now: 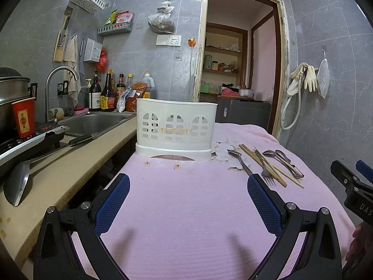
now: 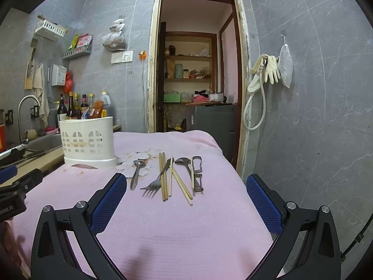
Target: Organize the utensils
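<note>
Utensils point(image 2: 167, 177) lie loose on the pink cloth, just ahead of your right hand-held gripper point(image 2: 186, 200); white caddy point(image 1: 176, 128) stands ahead of your left hand-held gripper point(image 1: 188, 200). Both are released, empty: 1 placed to pick, 1 to steady, probably.

both wrist views look low along the pink-clothed worktop point(image 1: 186, 210) toward the doorway point(image 2: 195, 70); left faces the white caddy point(image 1: 176, 128), right the utensils point(image 2: 167, 177); both share these.
</note>
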A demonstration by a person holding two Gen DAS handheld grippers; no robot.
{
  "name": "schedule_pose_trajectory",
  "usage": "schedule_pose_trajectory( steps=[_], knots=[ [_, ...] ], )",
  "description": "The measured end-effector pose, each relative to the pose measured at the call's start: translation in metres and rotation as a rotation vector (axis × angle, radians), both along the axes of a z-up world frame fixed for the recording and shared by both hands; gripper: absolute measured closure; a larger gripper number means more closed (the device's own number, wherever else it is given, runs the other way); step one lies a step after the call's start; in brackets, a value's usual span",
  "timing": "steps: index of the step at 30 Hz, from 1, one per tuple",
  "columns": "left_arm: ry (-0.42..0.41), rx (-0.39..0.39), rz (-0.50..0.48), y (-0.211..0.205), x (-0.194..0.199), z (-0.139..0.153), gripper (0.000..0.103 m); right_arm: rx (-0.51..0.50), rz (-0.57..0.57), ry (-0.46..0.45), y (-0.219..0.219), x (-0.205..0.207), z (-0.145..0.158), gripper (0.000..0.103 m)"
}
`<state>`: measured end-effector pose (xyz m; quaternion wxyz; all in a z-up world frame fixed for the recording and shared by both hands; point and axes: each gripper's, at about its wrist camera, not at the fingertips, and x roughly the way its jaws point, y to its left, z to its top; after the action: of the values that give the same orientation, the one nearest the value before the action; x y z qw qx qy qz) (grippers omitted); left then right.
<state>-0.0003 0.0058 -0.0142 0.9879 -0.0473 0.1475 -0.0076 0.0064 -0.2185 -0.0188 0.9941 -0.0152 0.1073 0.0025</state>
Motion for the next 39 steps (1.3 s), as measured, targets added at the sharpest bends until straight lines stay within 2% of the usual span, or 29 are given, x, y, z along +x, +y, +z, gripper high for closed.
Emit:
schedule_pose_trajectory(
  steps=[7,17,21,25,35,39],
  knots=[
    [-0.002,0.013,0.004,0.0,0.001,0.002,0.004,0.002,-0.01,0.021,-0.001,0.001,0.0,0.0],
    [0.003,0.008,-0.015,-0.002,0.018,0.023,0.004,-0.014,-0.015,0.039,-0.009,0.011,0.011,0.0],
    [0.001,0.01,-0.04,-0.005,0.029,0.033,0.004,-0.026,-0.008,0.03,-0.013,0.017,0.018,0.0],
    [0.037,-0.016,-0.079,-0.007,0.045,0.042,0.004,-0.033,0.007,0.023,-0.017,0.026,0.024,0.0],
    [0.087,0.012,-0.124,-0.019,0.088,0.062,0.004,-0.118,0.041,0.019,-0.028,0.069,0.046,0.0],
    [0.102,-0.008,-0.143,-0.021,0.105,0.066,0.004,-0.126,0.05,0.036,-0.033,0.091,0.051,0.0]
  ],
)
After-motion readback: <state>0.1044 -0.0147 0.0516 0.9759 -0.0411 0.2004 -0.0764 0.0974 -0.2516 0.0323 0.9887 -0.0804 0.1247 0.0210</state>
